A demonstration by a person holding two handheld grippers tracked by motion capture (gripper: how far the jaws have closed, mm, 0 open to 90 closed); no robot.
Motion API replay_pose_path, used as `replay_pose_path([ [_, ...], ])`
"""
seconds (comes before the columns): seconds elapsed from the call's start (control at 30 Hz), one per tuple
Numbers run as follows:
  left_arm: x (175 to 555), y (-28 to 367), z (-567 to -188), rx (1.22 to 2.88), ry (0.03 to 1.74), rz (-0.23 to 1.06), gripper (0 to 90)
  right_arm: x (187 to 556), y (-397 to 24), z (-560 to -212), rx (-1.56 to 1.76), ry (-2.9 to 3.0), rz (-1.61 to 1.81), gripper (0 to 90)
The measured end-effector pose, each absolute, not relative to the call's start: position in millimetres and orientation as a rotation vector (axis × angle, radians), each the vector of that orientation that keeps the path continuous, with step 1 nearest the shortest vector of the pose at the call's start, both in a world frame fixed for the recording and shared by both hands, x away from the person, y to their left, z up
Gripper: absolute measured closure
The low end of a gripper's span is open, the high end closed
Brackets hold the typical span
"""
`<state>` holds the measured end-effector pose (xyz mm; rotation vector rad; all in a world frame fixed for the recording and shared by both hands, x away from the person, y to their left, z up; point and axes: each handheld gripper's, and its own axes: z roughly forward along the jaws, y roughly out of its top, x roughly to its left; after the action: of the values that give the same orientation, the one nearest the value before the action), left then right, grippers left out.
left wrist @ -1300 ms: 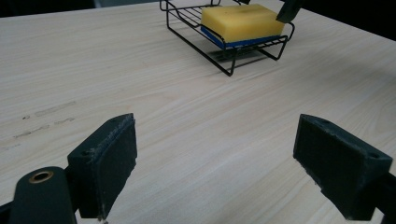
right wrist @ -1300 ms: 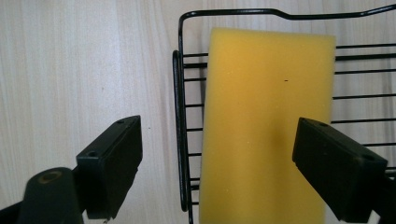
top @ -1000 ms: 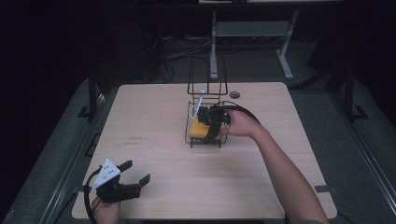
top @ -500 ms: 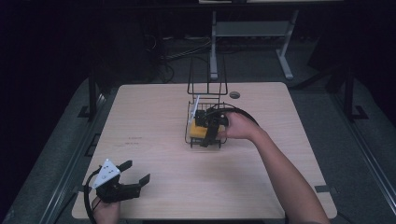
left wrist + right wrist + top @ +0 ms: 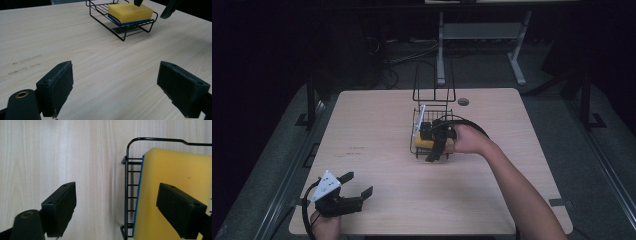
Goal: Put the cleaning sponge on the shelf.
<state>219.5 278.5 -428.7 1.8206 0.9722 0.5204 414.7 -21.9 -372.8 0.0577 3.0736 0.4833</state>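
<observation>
A pale wood-grain counter (image 5: pixel 377 130) is sitting in a dark room, carrying a wire basket (image 5: pixel 432 125). Over the basket's sponge (image 5: pixel 175 195), the right gripper (image 5: pixel 438 146) is gaping wide, empty; well away, the left gripper (image 5: pixel 357 186) is equally spread, empty.

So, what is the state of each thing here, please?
Sponge: lying flat in the basket, yellow side up, not gripped.
Wire basket: standing on the table, its handle upright.
Right gripper: open above the basket, holding nothing.
Left gripper: open, holding nothing, near the table's front corner.
</observation>
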Motion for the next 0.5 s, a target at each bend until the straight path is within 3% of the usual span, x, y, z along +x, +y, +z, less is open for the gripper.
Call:
replay_pose_path([
  [0.5,219,279,-428,1.821,0.975,0.524,12.8,402,-25,-375,0.045,3.071,0.492,16.1],
])
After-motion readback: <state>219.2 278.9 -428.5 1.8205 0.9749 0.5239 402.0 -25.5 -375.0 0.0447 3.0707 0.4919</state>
